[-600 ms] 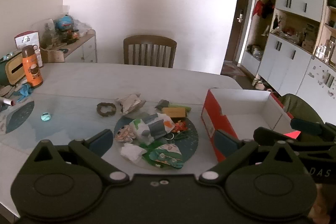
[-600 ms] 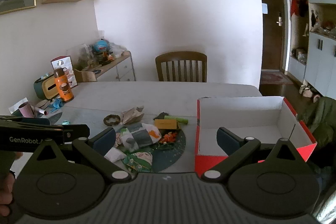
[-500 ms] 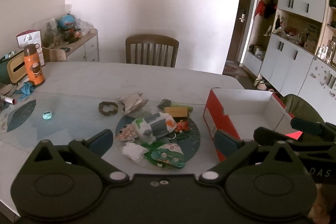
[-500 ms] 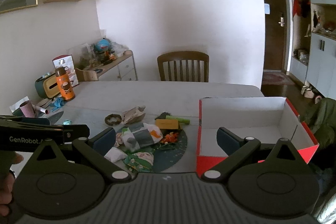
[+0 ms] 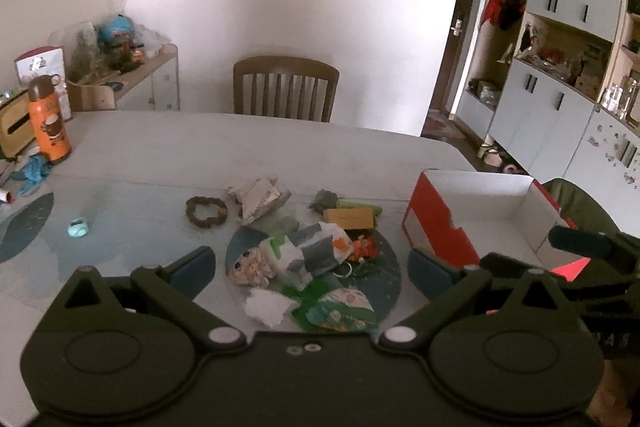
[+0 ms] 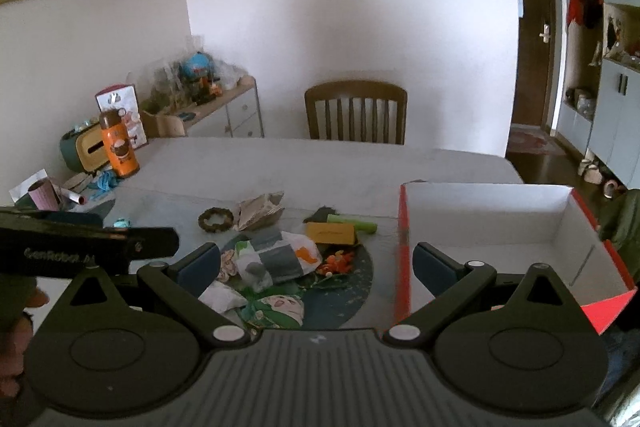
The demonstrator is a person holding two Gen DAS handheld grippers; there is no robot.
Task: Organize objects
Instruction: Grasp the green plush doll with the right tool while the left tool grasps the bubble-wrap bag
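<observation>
A pile of small items lies on a dark round placemat [image 5: 384, 283]: a white-and-grey packet [image 5: 316, 251], a doll-face toy [image 5: 250, 267], a yellow-brown box [image 5: 350, 218], a green tube [image 5: 360, 205], a white tissue [image 5: 268, 307] and a green packet [image 5: 340, 309]. Beside the mat are a brown ring [image 5: 206, 211] and crumpled paper [image 5: 258, 197]. To the right stands a red box [image 6: 500, 227], white inside and holding nothing. My left gripper [image 5: 310, 269] hangs open before the pile, holding nothing. My right gripper [image 6: 316, 263] is also open, between the pile's packet [image 6: 276, 259] and the box.
An orange bottle [image 5: 48, 119], a tissue holder and blue cloth sit at the table's far left. A small light-blue thing [image 5: 78, 227] lies left of the pile. A wooden chair [image 5: 286, 89] stands behind the table. Cupboards line the right wall.
Both grippers have edged slightly forward toward the pile and stay open. Nothing on the table has moved.
</observation>
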